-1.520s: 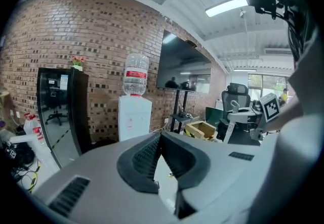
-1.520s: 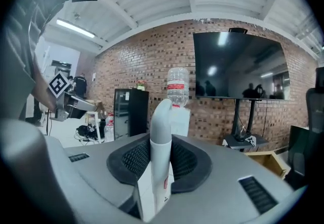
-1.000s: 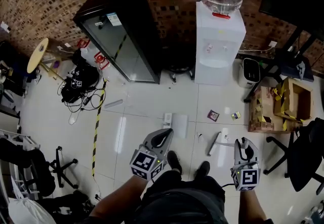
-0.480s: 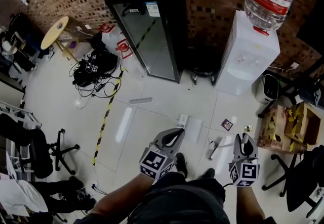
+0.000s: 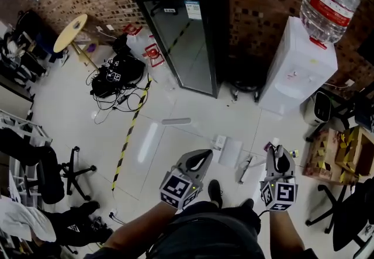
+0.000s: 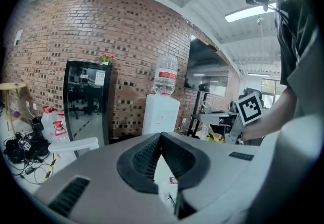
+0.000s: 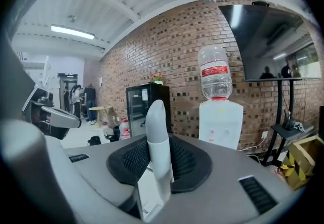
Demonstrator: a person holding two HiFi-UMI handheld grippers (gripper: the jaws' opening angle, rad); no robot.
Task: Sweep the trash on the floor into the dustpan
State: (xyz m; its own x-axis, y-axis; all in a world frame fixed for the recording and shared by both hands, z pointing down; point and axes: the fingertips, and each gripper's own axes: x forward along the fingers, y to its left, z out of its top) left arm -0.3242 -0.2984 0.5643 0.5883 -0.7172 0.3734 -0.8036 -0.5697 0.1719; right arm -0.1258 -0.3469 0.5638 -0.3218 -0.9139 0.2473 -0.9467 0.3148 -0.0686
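Only its own view clearly shows the right gripper (image 7: 159, 163) fingers clamping a smooth, rounded grey-white handle (image 7: 155, 122); the left gripper (image 6: 161, 137) has ribbed fingers pressed together, empty.

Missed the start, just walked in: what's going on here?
A person stands on a tiled floor holding a claw in each hand. The right claw is clamped on a pale upright handle; the tool's lower end isn't visible. The left claw is shut with nothing in it. A small wrapper lies on the floor ahead, toward the water dispenser. No sweeping shows at this moment.
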